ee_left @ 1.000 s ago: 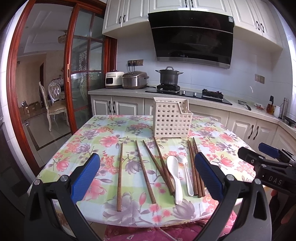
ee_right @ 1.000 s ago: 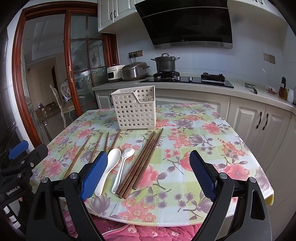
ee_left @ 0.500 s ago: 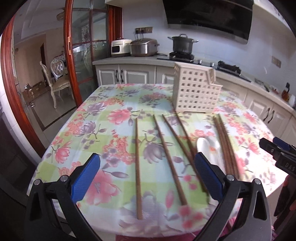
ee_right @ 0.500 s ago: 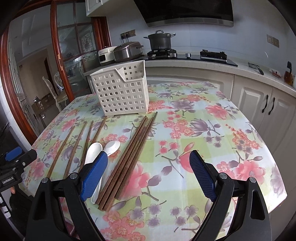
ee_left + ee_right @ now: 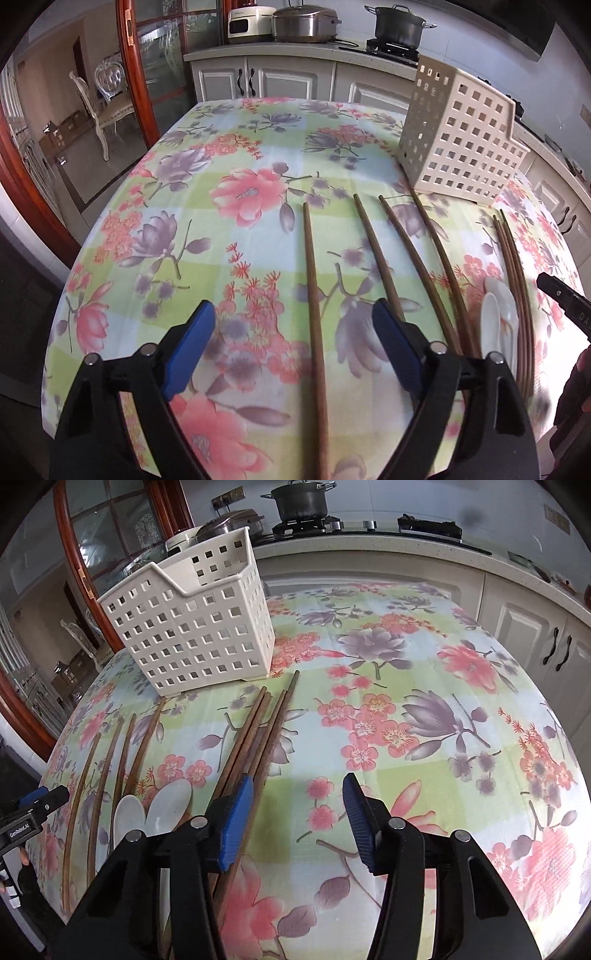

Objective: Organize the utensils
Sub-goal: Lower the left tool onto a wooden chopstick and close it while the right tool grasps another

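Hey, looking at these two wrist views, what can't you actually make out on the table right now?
- Basket floor: right wrist view, hidden by its own walls.
- Leftmost chopstick, near end: left wrist view, cut off by the bottom edge.
- Bundled chopsticks, near ends: right wrist view, hidden behind the right gripper.
- Two white spoons: left wrist view, washed out by glare; handles hidden behind the left gripper.

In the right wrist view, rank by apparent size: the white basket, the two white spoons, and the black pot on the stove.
1. White basket, clearly largest.
2. Two white spoons, partly hidden behind the right gripper.
3. Black pot, smallest, though it stands farthest from the camera, so its true size is unsure.
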